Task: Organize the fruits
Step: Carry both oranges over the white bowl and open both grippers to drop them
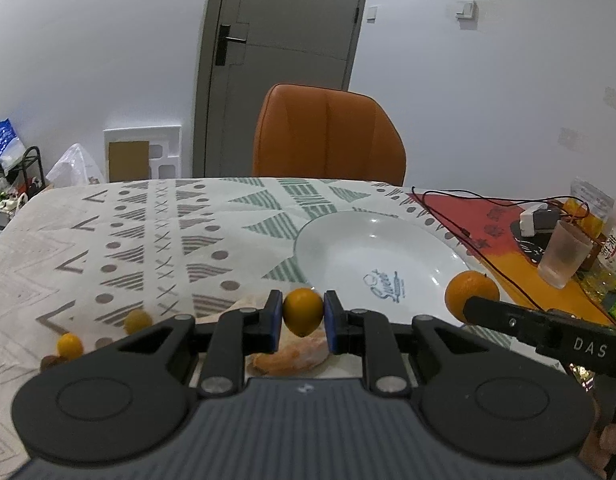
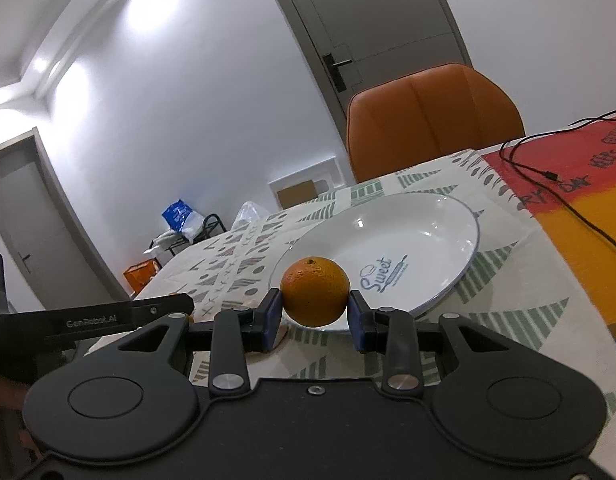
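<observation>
My left gripper (image 1: 303, 316) is shut on a small yellow-orange kumquat (image 1: 302, 310), held above the tablecloth just short of the white plate (image 1: 347, 240). My right gripper (image 2: 313, 314) is shut on a larger orange (image 2: 315, 291), held above the near rim of the same plate (image 2: 439, 232). In the left wrist view that orange (image 1: 471, 294) shows at the plate's right rim, at the tip of the right gripper's finger. Two more kumquats (image 1: 138, 320) (image 1: 69, 346) lie on the cloth at the left. Orange peel (image 1: 296, 354) lies under my left gripper.
An orange chair (image 1: 327, 136) stands behind the table. At the right lie a red-and-yellow mat (image 1: 487, 224) with black cables (image 1: 487, 256), a frosted cup (image 1: 563, 256), a charger and bottles. The patterned cloth (image 1: 148, 232) stretches left to the table edge.
</observation>
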A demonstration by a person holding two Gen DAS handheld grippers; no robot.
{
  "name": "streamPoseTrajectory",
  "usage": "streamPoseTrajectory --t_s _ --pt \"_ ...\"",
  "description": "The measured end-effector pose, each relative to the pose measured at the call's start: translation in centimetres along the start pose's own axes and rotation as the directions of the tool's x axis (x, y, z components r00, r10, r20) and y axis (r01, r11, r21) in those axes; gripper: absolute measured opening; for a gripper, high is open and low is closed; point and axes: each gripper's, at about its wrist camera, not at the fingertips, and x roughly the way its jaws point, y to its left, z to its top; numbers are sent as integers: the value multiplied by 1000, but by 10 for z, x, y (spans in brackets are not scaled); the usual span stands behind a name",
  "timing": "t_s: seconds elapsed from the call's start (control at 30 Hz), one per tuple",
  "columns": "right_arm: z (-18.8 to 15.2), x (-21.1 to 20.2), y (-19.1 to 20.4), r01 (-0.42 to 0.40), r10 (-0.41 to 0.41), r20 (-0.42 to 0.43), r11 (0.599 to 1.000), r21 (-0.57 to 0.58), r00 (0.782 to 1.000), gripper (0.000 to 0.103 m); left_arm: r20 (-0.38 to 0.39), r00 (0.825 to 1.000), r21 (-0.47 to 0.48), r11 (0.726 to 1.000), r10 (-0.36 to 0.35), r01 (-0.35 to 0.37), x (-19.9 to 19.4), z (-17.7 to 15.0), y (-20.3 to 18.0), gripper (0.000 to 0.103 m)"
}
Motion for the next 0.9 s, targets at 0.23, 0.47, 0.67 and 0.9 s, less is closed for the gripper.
streamPoseTrajectory --t_s 0.23,0.47,0.67,0.9 --pt "1 2 -9 26 -26 4 1000 7 1000 33 -11 1000 16 1000 -13 13 14 3 -12 20" --pt "1 9 -18 42 -42 -5 999 15 999 33 -31 999 27 999 -22 23 29 3 -18 20" --pt "3 16 -22 64 -64 -6 998 12 998 33 -50 998 37 999 -33 35 43 3 -24 20" --pt "0 18 -26 106 -105 -21 994 19 994 35 -66 997 59 997 -45 49 58 6 -34 20"
